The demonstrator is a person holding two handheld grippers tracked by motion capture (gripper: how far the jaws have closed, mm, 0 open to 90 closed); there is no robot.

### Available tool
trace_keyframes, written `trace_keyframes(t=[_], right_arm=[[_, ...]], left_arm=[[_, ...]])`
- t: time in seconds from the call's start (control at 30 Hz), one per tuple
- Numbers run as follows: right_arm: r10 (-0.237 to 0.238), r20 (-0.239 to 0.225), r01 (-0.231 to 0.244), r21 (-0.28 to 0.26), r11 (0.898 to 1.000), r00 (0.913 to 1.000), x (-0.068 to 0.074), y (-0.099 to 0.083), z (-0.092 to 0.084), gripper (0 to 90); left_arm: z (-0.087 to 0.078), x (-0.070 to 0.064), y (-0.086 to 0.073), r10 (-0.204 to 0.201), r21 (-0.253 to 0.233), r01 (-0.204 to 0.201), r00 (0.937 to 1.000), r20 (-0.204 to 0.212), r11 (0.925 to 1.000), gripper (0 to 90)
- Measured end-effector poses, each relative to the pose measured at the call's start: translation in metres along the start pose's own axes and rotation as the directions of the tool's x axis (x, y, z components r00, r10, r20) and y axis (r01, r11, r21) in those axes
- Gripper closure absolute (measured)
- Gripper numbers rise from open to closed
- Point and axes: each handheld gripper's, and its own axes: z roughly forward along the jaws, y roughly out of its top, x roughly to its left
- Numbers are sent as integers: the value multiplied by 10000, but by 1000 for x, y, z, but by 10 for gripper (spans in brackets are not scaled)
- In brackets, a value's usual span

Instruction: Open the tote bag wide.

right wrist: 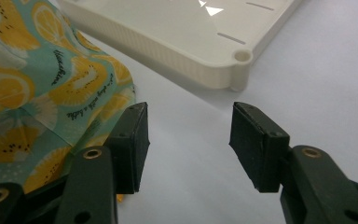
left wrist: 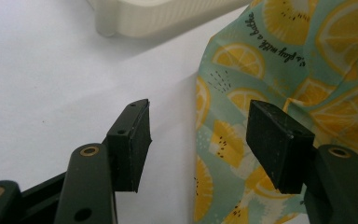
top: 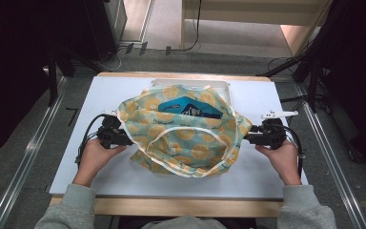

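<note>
Two open grippers (top: 124,137) (top: 249,135), one lemon-print bag (top: 181,133), one tray (top: 221,86)

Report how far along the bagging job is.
Done: a blue packet already sits inside the lemon-print cloth bag. In hand: nothing; the left hand-held gripper and right hand-held gripper are open at the bag's two sides, gripping no fabric. Left: probably taking hold of the bag, by the white drawstring, to close it.
</note>
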Motion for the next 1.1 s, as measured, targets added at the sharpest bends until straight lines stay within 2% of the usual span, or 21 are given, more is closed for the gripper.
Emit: trace_keyframes(t=[0.23,0.27,0.43,0.57,1.1], right_arm=[[-62,-92,62,25,10000,9999,4,1,2,496],[-121,-63,121,81,9999,9999,5,1,4,519],[-67,-64,68,119,9999,10000,5,2,4,533],[6,-149,-4,111,9999,9999,5,3,4,533],[290,-213,-290,-14,9996,9994,2,1,0,544]], left_arm=[[-2,3,0,-108,-213,107,9999,-16,9997,415],[-2,4,0,-118,-241,118,9999,-15,9996,419],[0,4,0,-83,-98,82,10000,-5,9999,432],[-1,4,0,-34,-248,34,10000,4,9997,442],[0,2,3,-28,-119,30,9998,216,9999,455]])
